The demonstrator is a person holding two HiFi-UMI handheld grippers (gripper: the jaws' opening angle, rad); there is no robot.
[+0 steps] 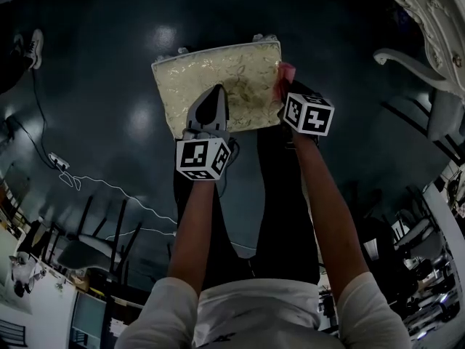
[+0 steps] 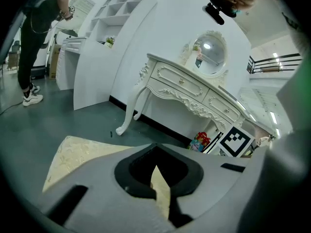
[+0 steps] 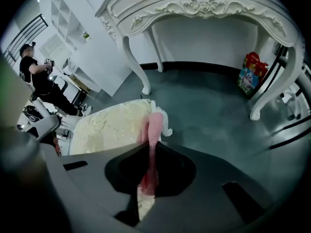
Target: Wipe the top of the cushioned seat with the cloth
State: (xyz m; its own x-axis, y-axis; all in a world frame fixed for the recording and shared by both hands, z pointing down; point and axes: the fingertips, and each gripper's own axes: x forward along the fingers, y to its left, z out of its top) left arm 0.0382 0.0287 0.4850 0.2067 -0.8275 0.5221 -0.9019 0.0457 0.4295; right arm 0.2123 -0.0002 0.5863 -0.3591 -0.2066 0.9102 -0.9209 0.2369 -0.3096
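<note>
The cushioned seat point(image 1: 218, 86) is a cream brocade pad on a low stool standing on the dark floor. My left gripper point(image 1: 212, 107) hovers over its near middle part, jaws shut with nothing between them; only a sliver of the seat point(image 2: 82, 152) shows past them. My right gripper point(image 1: 289, 99) is at the seat's right edge, shut on a pink cloth point(image 1: 285, 73). In the right gripper view the cloth point(image 3: 154, 125) stands up from the jaws, beside the seat's corner point(image 3: 112, 127). The right gripper's marker cube point(image 2: 236, 141) shows in the left gripper view.
A white ornate dressing table point(image 3: 204, 4) stands just beyond the seat, its curved leg point(image 2: 129, 115) close by. A colourful toy package point(image 3: 251, 74) sits under it. A white cable point(image 1: 109, 191) runs over the floor at left. A person point(image 3: 36, 76) stands farther off.
</note>
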